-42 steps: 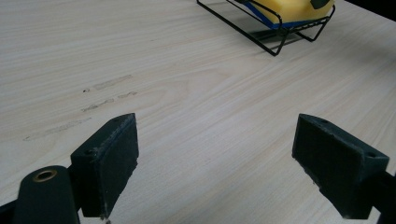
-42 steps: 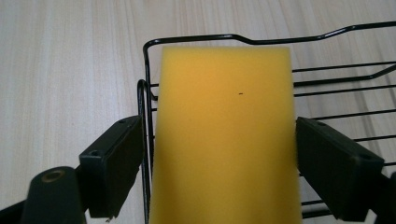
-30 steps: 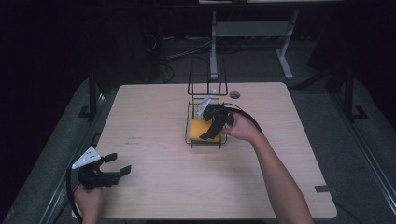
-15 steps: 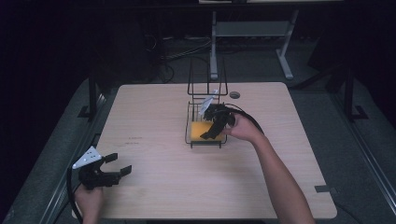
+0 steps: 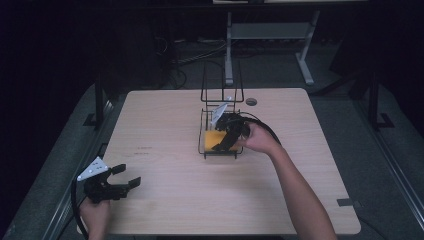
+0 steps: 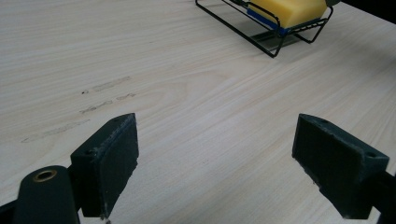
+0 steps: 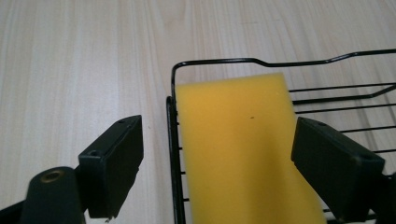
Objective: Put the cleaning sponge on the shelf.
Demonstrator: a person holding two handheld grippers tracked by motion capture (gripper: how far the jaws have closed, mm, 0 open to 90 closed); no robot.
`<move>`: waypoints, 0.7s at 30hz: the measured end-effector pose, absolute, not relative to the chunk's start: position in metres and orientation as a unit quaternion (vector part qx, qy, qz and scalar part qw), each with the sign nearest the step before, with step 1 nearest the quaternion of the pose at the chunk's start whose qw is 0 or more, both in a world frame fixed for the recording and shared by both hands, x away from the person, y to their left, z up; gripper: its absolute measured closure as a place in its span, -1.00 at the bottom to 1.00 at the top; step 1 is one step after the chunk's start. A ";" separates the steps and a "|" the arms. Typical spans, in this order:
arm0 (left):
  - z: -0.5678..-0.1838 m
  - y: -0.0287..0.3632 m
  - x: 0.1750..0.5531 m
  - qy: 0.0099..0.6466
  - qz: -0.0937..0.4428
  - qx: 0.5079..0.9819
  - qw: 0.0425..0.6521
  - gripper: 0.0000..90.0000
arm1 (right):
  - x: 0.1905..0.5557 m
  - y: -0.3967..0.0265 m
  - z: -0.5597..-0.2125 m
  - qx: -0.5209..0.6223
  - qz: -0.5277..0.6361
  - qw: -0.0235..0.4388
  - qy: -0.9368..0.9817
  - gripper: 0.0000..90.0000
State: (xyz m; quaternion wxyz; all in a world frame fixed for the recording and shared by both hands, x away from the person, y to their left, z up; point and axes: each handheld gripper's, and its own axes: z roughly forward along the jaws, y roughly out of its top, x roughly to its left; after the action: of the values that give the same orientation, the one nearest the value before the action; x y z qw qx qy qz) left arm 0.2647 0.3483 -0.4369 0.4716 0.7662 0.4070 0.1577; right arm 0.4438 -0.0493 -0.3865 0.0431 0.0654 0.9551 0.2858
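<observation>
A yellow sponge (image 5: 214, 139) (image 7: 238, 144) with a blue underside lies flat in a black wire rack (image 5: 203, 148) (image 7: 173, 135) at the middle of the table. My right gripper (image 5: 227, 137) (image 7: 219, 158) hovers just over the rack, open, its jaws spread wider than the sponge and not touching it. My left gripper (image 5: 126, 181) (image 6: 215, 163) rests near the table's front left edge, open, with only bare wood between its jaws. Far off in the left gripper view the sponge (image 6: 289, 10) and rack (image 6: 261, 39) show at the top.
The rack has a tall upright wire back (image 5: 221, 82) on its far side. A small dark round grommet (image 5: 251, 101) sits in the table behind the rack. The light wooden table (image 5: 165, 125) has bare room all around; desk legs (image 5: 270, 35) stand beyond it.
The right gripper has shifted slightly over the rack and sponge. The left gripper has stayed where it was.
</observation>
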 end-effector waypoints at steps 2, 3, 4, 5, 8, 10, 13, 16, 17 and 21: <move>-0.437 0.348 0.265 0.407 0.157 0.766 0.472 -0.69 | 0.442 -0.048 -0.386 0.063 0.285 0.044 0.955 -0.63; -0.437 0.347 0.265 0.406 0.157 0.766 0.472 -0.69 | 0.441 -0.048 -0.386 0.065 0.285 0.042 0.955 -0.63; -0.437 0.347 0.265 0.406 0.158 0.766 0.472 -0.69 | 0.441 -0.047 -0.386 0.064 0.287 0.040 0.955 -0.63; -0.437 0.346 0.265 0.406 0.158 0.766 0.473 -0.69 | 0.440 -0.047 -0.387 0.063 0.288 0.043 0.955 -0.63; -0.437 0.347 0.264 0.406 0.157 0.766 0.473 -0.69 | 0.437 -0.048 -0.388 0.065 0.290 0.041 0.954 -0.63; -0.437 0.347 0.265 0.406 0.157 0.766 0.473 -0.69 | 0.436 -0.048 -0.390 0.063 0.291 0.042 0.954 -0.63; -0.437 0.346 0.265 0.406 0.157 0.766 0.473 -0.69 | 0.434 -0.049 -0.390 0.062 0.294 0.041 0.953 -0.63; -0.437 0.346 0.264 0.406 0.158 0.765 0.473 -0.69 | 0.431 -0.047 -0.391 0.061 0.293 0.041 0.953 -0.63; -0.437 0.346 0.264 0.406 0.157 0.766 0.473 -0.69 | 0.430 -0.046 -0.391 0.058 0.295 0.039 0.953 -0.63; -0.437 0.346 0.264 0.407 0.157 0.765 0.473 -0.69 | 0.426 -0.045 -0.391 0.054 0.296 0.046 0.953 -0.63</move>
State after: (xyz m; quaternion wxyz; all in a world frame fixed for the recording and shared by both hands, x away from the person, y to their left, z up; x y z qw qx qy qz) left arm 0.2641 0.3465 -0.4367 0.4734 0.7654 0.4065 0.1573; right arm 0.4255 -0.0447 -0.3912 0.0458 0.0544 0.9525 0.2961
